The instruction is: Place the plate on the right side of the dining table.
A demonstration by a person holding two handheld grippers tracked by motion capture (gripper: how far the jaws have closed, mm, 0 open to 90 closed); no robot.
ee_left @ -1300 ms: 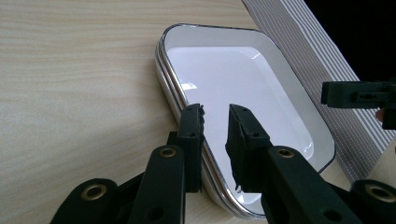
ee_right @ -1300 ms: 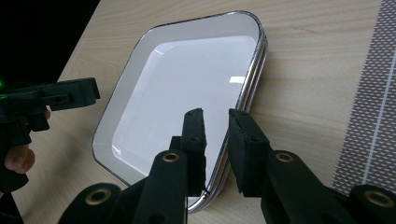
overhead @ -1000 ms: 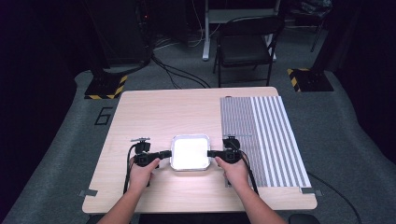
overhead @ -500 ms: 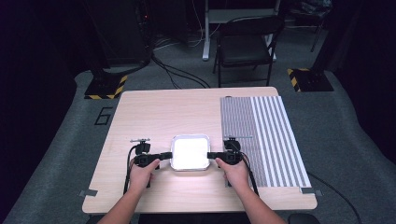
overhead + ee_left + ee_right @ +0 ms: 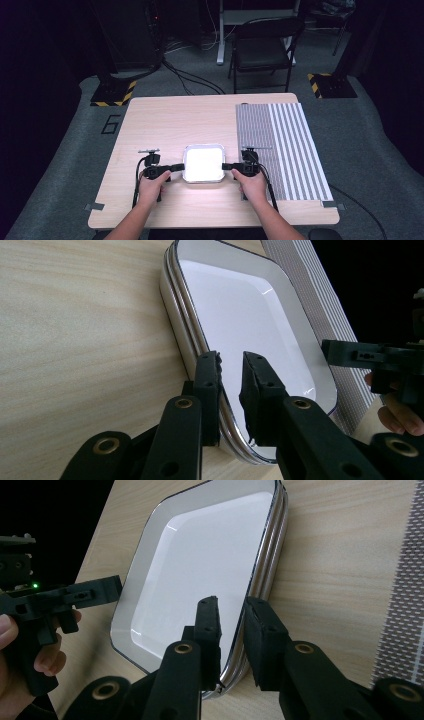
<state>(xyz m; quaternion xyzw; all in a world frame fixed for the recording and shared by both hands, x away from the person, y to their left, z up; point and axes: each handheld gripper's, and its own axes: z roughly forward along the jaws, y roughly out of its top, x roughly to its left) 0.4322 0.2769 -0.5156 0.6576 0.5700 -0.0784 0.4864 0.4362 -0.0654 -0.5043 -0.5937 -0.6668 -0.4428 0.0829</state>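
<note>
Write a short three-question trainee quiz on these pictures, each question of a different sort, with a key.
1. True or false: the left gripper straddles the rim of the white trays.
2. What lies on the table beside the right gripper? A) a towel B) a striped mat C) a book
3. Fill in: the trays are ____, one inside another.

Key: 1 true. 2 B, the striped mat. 3 stacked.

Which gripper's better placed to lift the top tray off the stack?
Neither alone. Left gripper and right gripper each straddle an opposite rim of the white tray stack; the left looks shut on its rim, so slightly left.
</note>
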